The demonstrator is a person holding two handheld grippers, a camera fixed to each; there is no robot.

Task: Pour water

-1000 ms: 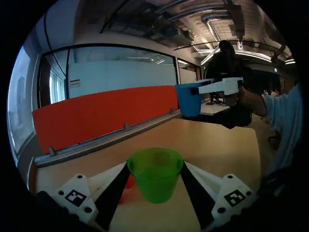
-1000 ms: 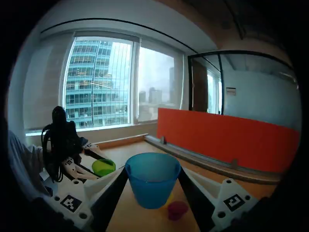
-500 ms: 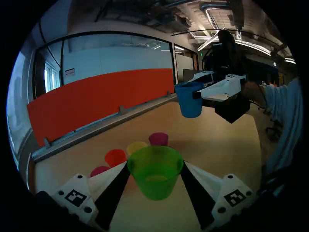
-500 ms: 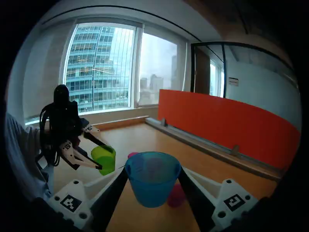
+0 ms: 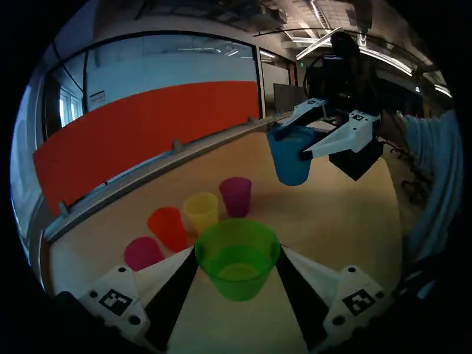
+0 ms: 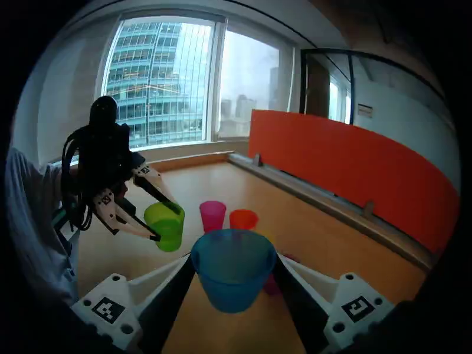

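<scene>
Left gripper (image 5: 236, 253): both fingers press the sides of a green cup (image 5: 237, 277), which is held upright above the wooden table (image 5: 336, 212). A paler patch lies at the cup's bottom; I cannot tell whether it is water.

Right gripper (image 6: 233, 265): clamped on a blue cup (image 6: 233, 286), one finger on each side, mouth up. I cannot tell the contents from its own view. In the left gripper view this cup hangs in the air up and to the right, tipped slightly, well apart from the green one.

On the table, between and beneath the two held cups, stands a cluster of four small cups:
- purple cup (image 5: 235, 196), farthest out
- yellow cup (image 5: 201, 211), just beside the purple
- orange cup (image 5: 167, 227), just beside the yellow
- pink cup (image 5: 143, 253), nearest, its lower part hidden behind the left finger

All four stand upright, mouths open. In the right gripper view the blue cup blocks most of this group. The purple and orange cups show above its rim, and the pink one peeks out at its right side.

Surroundings:
- An orange partition (image 5: 147, 124) runs along the far table edge, with a grey rail at its foot.
- Glass walls stand behind the partition.
- Large windows (image 6: 159, 76) face tall buildings.
- A pale sleeve (image 5: 439, 159) shows behind the right gripper, with dark cabling above it.
</scene>
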